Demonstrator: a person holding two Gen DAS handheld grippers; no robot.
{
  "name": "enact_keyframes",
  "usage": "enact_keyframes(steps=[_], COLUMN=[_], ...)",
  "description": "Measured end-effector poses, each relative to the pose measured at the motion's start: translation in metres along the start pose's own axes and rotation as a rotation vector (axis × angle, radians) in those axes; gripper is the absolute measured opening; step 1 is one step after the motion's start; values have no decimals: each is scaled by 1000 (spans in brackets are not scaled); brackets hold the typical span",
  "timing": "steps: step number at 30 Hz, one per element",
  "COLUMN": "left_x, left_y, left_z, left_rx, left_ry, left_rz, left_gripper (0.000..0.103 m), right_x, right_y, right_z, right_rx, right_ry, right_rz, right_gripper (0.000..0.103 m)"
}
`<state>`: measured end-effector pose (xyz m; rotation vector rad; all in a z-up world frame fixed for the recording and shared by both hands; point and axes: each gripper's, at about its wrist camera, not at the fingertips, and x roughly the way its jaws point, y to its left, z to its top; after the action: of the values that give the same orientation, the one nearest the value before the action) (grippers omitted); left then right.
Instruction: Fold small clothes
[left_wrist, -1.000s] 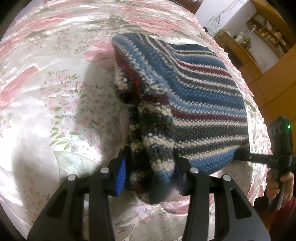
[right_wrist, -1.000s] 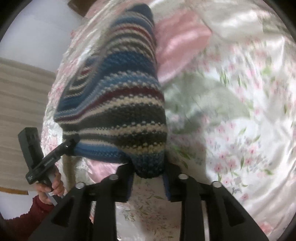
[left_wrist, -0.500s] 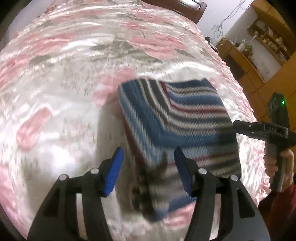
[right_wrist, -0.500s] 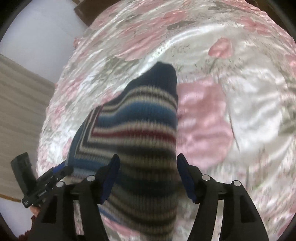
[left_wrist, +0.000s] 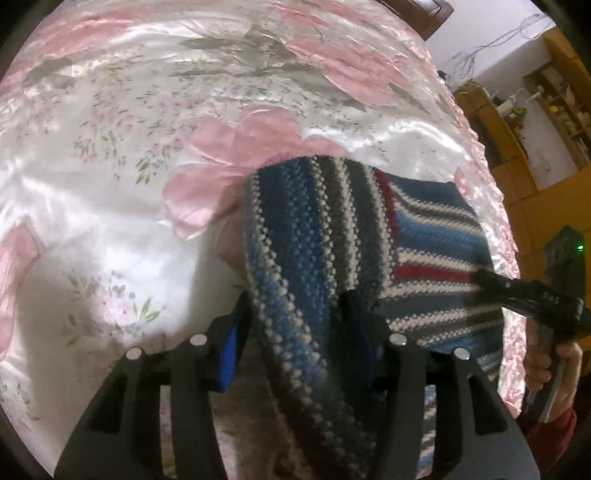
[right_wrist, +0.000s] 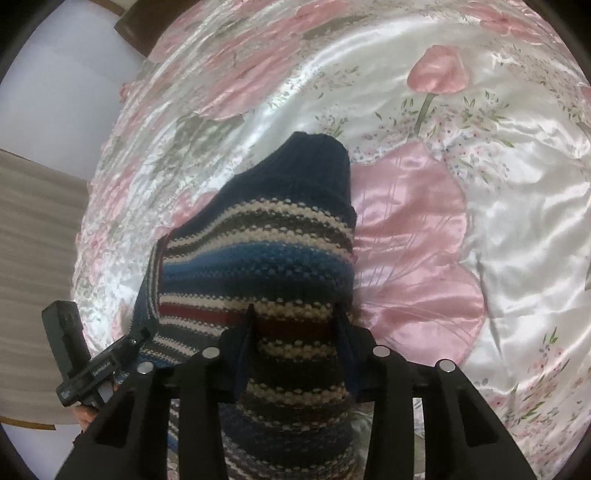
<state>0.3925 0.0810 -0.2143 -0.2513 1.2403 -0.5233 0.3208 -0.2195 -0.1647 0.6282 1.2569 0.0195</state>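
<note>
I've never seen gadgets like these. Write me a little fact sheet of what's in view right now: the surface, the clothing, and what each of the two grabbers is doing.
Surface: satin bedspread, white with pink flowers
Clothing: striped knit garment, blue, white, grey and red, partly lying on the bedspread
Left gripper: fingers on either side of a fold of the garment
Right gripper: fingers closed on another part of the same garment
Person: one hand visible on the right gripper's handle
Background: wooden shelves at the room's edge

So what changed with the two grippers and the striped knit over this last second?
Both the left gripper and right gripper let go mid-second, jaws wide, then closed again on the striped knit. The floral bedspread stayed as it was.
</note>
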Motion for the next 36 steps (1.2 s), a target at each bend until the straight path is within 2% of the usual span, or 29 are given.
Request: enact_keyframes(steps=[2,5,7,9,12,21,25,29,36], left_x=[-5,-23,-41,-60,-88,-127,-150,-173,-205], left_y=[-4,-12,-18,-21,-26,-42,-51,-67,-87], left_z=[-1,-5,-12,-23,-52,-122,-143,-161,-186], left_rx=[19,43,71,83,83,94,104,161,182], left_ry=[-13,-43,-75,-108,-140,-141,-181,-217,-256], left_rz=[28,77,112,138,169,233,276,326,336], left_gripper=[54,55,57,61,66,78,87,90,91], right_x=[-2,-18,-36,-54,-71,-99,-111,-121,-137], right_y=[3,13,23,35,47,61,64,72,91], right_z=[-1,-9,-25,-47,-81,-165,-191,-212,-249], right_rx=[-3,-34,-87,-142,-176,-174,-150,-157,-187], right_ry=[-1,-36,-95,-153,-179,-195,-201,-211,-228], right_rz=[-3,-38,-111,-177,-224,-338,-301,-304,-285], right_gripper=[44,61,86,94,99,99,99,99,99])
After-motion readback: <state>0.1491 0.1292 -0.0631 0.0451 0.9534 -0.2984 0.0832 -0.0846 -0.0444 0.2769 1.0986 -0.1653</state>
